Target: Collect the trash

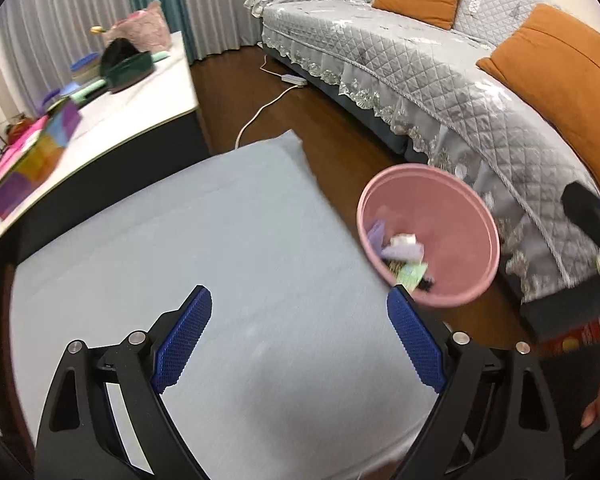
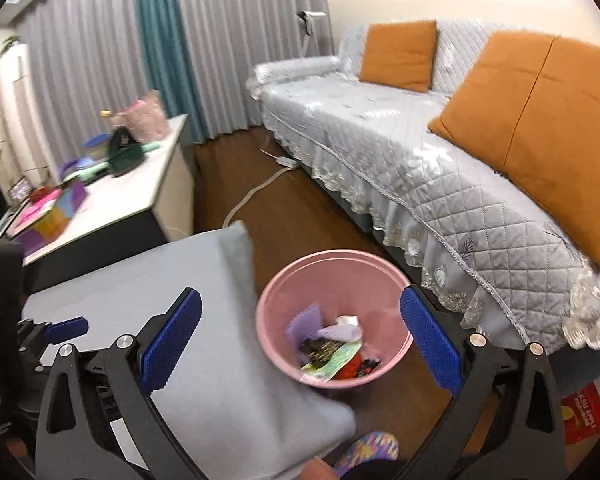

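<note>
Blue ribbed pads line both tools, and both sets of jaws stand wide apart with nothing between them. The left gripper [image 1: 299, 340] hangs over a pale grey cloth-covered table [image 1: 204, 240], whose surface is bare beneath it. The right gripper [image 2: 300, 344] points down over the table's edge toward a round pink plastic bin [image 2: 332, 316] standing on the dark wooden floor [image 2: 296, 216] just beside the table. Inside the bin lies the collected trash [image 2: 332, 348]: lilac paper scraps, a green printed wrapper and some dark and red pieces, heaped against the near wall. A red printed box [image 2: 584, 416] sits on the floor at the right. Beyond the bin runs a long sofa under a quilted grey cover [image 2: 420, 168] with orange cushions [image 2: 540, 120]. To the left, a white-topped cabinet [image 1: 140, 120] carries colourful clutter. Grey and teal curtains [image 2: 160, 48] close the far wall.
</note>
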`<state>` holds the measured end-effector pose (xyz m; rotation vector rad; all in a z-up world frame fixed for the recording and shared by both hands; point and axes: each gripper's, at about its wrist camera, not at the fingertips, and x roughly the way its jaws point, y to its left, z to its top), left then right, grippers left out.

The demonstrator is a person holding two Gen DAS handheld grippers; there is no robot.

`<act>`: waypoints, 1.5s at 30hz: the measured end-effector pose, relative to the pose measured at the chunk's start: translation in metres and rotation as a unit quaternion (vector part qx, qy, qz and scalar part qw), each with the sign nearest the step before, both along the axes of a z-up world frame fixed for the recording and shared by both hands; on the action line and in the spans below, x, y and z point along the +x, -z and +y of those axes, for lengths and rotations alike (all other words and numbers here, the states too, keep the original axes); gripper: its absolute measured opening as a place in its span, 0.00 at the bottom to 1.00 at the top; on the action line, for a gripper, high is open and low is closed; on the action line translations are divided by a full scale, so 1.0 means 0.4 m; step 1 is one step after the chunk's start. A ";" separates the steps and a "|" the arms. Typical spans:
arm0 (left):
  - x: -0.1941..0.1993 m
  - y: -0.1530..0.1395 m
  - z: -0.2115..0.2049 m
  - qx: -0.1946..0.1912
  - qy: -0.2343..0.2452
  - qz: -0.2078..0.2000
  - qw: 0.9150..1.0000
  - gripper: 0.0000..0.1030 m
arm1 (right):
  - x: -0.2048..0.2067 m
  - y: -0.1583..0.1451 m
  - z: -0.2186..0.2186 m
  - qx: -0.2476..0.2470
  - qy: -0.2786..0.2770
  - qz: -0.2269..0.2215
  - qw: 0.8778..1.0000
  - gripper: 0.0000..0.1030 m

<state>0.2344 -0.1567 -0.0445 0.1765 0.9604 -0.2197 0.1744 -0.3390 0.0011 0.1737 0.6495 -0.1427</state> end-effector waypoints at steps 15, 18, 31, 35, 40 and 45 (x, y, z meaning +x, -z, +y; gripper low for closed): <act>-0.385 -0.031 0.242 0.009 -0.073 -0.031 0.997 0.84 | -0.327 0.004 0.213 -0.019 -0.073 0.035 0.997 0.95; -0.429 -0.040 0.263 0.015 -0.091 -0.054 0.994 0.84 | -0.360 0.002 0.205 -0.013 -0.067 0.036 0.997 0.95; -0.489 -0.065 0.272 0.019 -0.121 -0.085 0.989 0.84 | -0.384 0.012 0.209 -0.005 -0.077 0.046 0.996 0.95; -0.491 -0.066 0.258 0.018 -0.112 -0.085 0.990 0.84 | -0.386 0.018 0.202 -0.002 -0.071 0.049 0.996 0.95; -0.495 -0.070 0.256 0.018 -0.110 -0.090 0.990 0.84 | -0.390 0.018 0.204 -0.004 -0.071 0.048 0.996 0.95; -0.499 -0.074 0.258 0.019 -0.111 -0.093 0.989 0.84 | -0.390 0.015 0.208 -0.007 -0.074 0.046 0.996 0.95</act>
